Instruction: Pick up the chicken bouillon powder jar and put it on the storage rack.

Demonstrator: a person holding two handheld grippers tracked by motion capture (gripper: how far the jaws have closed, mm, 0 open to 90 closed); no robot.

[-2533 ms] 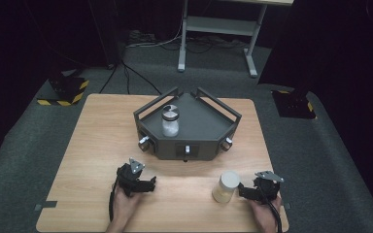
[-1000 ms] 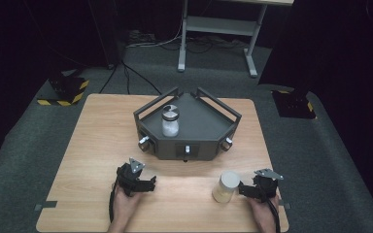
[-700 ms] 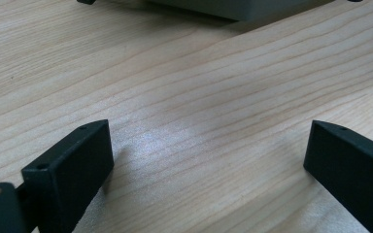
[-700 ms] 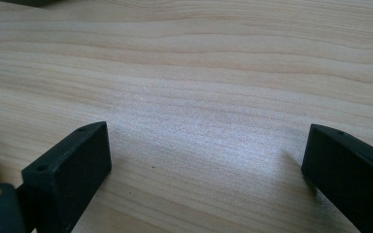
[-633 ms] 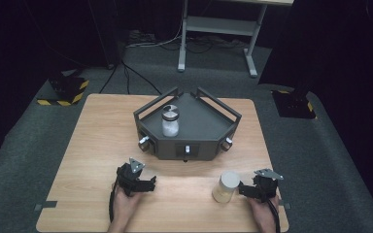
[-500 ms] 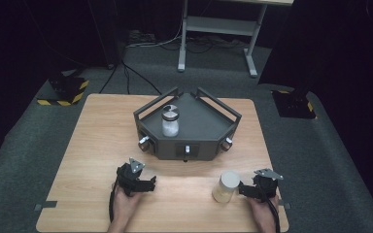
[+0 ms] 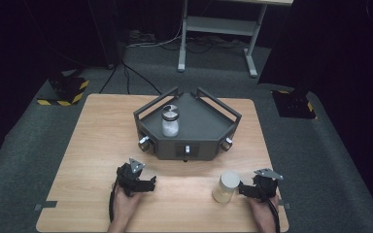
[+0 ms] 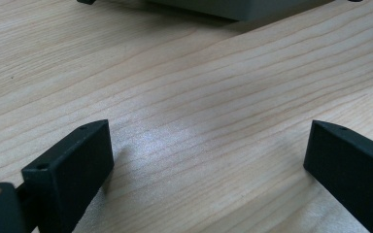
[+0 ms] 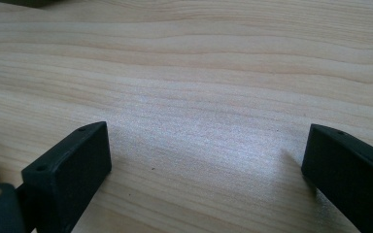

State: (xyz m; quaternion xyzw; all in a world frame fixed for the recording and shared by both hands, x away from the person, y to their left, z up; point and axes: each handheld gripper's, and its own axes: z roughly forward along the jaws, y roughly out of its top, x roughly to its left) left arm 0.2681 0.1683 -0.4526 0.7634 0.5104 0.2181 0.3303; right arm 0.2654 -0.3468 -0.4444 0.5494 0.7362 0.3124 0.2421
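**Two grippers rest open on the table, a jar beside the right one**

A dark room with grey carpet surrounds a light wooden table, and the legs of a grey desk stand behind it. At the far middle of the table sits a dark, angular tray with raised rails and small knobs along its front faces. A clear jar with a grey lid stands upright on the tray's left part.

Near the table's front edge, the left gripper lies low on the wood in the person's left hand. In the left gripper view its two black jaws stand wide apart with only bare wood grain between them, and the tray's lower edge shows at the top of that view.

The right gripper rests at the front right, held by the right hand. Its jaws are likewise spread apart over bare wood in the right gripper view. A second jar with a pale lid stands upright just beside the right gripper's tips, on their left as the high view shows it, not between them; whether it touches them I cannot tell. The two grippers are well apart from each other.
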